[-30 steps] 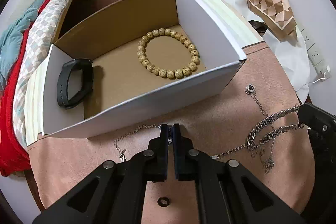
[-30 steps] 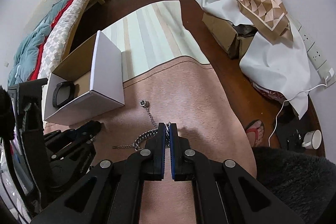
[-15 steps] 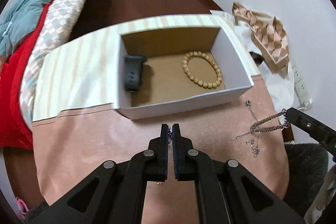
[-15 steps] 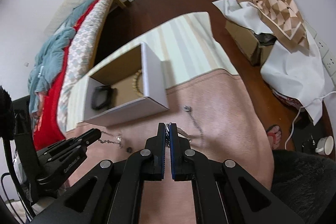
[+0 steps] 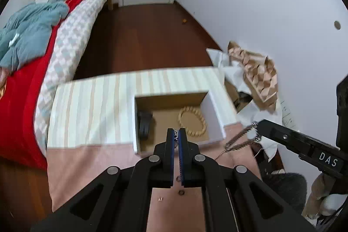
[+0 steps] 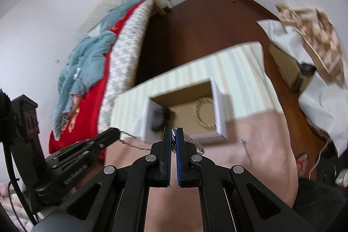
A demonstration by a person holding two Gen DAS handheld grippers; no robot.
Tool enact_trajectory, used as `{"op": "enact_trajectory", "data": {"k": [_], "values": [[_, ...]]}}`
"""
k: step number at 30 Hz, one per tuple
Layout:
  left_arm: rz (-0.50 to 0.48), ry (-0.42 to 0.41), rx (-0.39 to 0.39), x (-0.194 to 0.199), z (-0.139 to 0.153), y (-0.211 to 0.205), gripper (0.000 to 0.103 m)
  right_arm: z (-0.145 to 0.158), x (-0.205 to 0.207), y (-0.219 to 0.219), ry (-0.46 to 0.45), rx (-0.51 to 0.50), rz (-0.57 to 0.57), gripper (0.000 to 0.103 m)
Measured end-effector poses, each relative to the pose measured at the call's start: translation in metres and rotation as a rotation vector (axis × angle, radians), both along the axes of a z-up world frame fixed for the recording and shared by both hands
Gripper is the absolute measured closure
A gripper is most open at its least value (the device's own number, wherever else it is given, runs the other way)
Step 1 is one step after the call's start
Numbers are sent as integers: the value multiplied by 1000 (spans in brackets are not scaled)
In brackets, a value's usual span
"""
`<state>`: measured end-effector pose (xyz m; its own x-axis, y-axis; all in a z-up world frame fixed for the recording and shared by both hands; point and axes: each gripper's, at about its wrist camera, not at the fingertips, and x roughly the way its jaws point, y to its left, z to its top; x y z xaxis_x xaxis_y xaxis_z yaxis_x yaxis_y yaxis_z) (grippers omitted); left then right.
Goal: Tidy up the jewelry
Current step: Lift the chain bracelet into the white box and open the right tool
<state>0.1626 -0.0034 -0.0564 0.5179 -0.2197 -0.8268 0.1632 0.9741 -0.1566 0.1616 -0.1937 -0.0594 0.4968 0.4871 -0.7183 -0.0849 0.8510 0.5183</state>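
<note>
Here both grippers are lifted above the pink cloth-covered table, each clamped on a piece of metal chain. The left gripper has its blue-padded fingers pressed together on the end of a thin silver chain, of which only a small link shows between the tips in its own view; in the right wrist view that chain hangs slack from the left gripper's tip toward the table. The right gripper pinches a heavier silver curb-link chain, which droops in loops from its tip just right of the box; in the right wrist view a further length trails down to the pink cloth.

Beyond both grippers sits an open white cardboard box with a brown floor, resting on a pale striped cloth. Inside it lie a round bracelet of tan wooden beads on the right side and a black wristband against the left wall, well apart from each other.
</note>
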Motion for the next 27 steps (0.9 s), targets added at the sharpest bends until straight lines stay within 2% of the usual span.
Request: {"op": "enact_trajectory", "data": {"k": [3, 7, 13, 18, 23, 27], "values": [[0, -24, -3, 16, 10, 0, 102, 16, 20, 9, -33, -36, 21, 99], [2, 6, -12, 45, -2, 2, 102, 9, 57, 22, -11, -70, 51, 99], [-2, 122, -6, 88, -49, 1, 102, -29, 108, 35, 83, -101, 79, 99], [6, 209, -3, 115, -84, 2, 102, -63, 134, 41, 142, -150, 73, 99], [37, 263, -27, 121, -97, 7, 98, -86, 138, 42, 183, -165, 71, 99], [69, 266, -53, 116, -94, 12, 97, -105, 132, 52, 281, -110, 159, 98]]}}
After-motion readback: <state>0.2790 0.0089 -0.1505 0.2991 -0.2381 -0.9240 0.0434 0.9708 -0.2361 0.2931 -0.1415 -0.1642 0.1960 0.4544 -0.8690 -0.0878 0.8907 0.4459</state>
